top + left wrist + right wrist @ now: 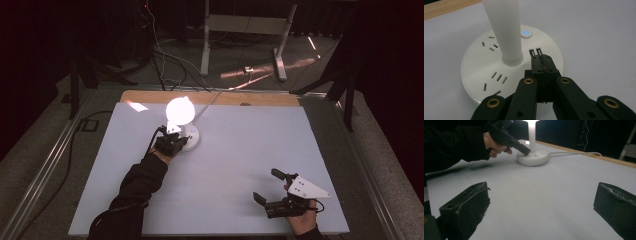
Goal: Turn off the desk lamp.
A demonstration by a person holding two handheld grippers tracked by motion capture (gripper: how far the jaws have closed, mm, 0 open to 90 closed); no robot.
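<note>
A white desk lamp with a glowing round head (180, 110) stands on a round white base (511, 72) that carries sockets, two USB ports and a lit blue button (526, 32). My left gripper (182, 142) is shut with nothing in it, its tips (543, 58) hovering over the base just short of the USB ports. In the right gripper view the same base (532, 158) sits far off with the left gripper (525, 151) over it. My right gripper (265, 185) rests low over the table at front right, jaws wide open with nothing between them.
A white cable (212, 100) runs from the lamp base over the table's wooden back edge (210, 97). The table wears a pale sheet (240, 150). Metal frame legs (280, 55) and cables lie on the dark floor behind.
</note>
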